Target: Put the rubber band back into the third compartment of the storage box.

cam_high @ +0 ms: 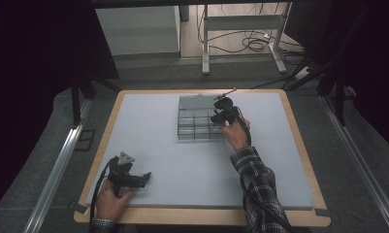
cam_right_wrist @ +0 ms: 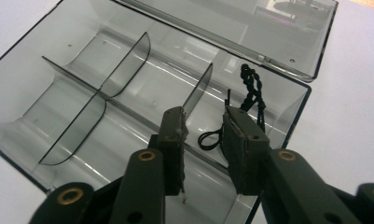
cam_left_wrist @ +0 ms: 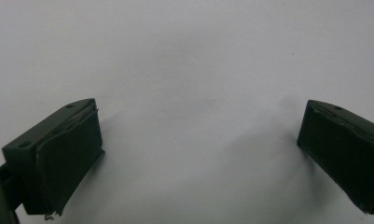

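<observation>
I am holding my right gripper (cam_right_wrist: 204, 140) over the clear compartment box (cam_right_wrist: 45, 93), jaws parted and gripping nothing. A black braided cord (cam_right_wrist: 252, 91) is lying in the end compartment at one o'clock of the jaws. My left gripper (cam_left_wrist: 198, 154) is resting released on the table (cam_left_wrist: 184, 56).

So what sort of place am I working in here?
Probably a lab recording station: a padded table ringed by black curtains, loose cables on the floor behind, and a clear compartment box.

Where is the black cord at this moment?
The black cord lies inside the clear plastic box, in the compartment at its right end in the right gripper view, beside the open lid and just beyond the right gripper.
</observation>
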Demonstrator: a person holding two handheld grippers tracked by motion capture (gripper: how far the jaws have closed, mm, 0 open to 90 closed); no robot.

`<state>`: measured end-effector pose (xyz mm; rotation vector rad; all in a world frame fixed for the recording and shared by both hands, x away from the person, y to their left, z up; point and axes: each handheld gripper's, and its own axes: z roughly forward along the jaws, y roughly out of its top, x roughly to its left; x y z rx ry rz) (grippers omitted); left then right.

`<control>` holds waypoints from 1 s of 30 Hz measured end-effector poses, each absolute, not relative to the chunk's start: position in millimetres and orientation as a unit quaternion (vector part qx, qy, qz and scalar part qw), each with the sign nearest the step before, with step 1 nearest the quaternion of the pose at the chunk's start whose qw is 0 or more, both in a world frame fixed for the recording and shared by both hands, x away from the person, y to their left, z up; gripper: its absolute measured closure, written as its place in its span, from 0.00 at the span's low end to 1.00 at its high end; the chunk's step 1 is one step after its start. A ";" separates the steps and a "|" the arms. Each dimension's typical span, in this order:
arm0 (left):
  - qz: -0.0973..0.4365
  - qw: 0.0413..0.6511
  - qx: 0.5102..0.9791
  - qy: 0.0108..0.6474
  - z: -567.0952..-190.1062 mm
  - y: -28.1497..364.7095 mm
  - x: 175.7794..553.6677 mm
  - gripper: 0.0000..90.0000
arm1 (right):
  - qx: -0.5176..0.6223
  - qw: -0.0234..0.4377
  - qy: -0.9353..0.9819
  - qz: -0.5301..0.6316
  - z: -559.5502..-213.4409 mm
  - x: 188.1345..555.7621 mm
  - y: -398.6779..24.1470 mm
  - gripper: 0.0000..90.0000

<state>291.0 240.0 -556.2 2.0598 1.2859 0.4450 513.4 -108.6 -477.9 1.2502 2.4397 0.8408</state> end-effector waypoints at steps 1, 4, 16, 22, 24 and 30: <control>0.170 0.330 0.788 0.492 -556.2 240.0 291.0 0.00 | 0.432 0.137 0.843 0.290 -477.9 513.4 -108.6 0.75; 0.170 0.330 0.788 0.492 -556.2 240.0 291.0 0.00 | 0.427 0.137 0.845 0.291 -476.9 511.0 -107.9 0.72; 0.170 0.330 0.788 0.492 -556.2 240.0 291.0 0.00 | 0.414 0.139 0.847 0.303 -469.6 500.4 -112.1 0.61; 0.170 0.330 0.788 0.492 -556.2 240.0 291.0 0.00 | 0.411 0.138 0.846 0.309 -466.9 496.6 -114.6 0.55; 0.170 0.330 0.788 0.492 -556.2 240.0 291.0 0.00 | 0.409 0.138 0.847 0.311 -466.2 494.9 -115.3 0.53; 0.170 0.330 0.788 0.492 -556.2 240.0 291.0 0.00 | 0.405 0.140 0.846 0.316 -464.5 489.2 -119.0 0.47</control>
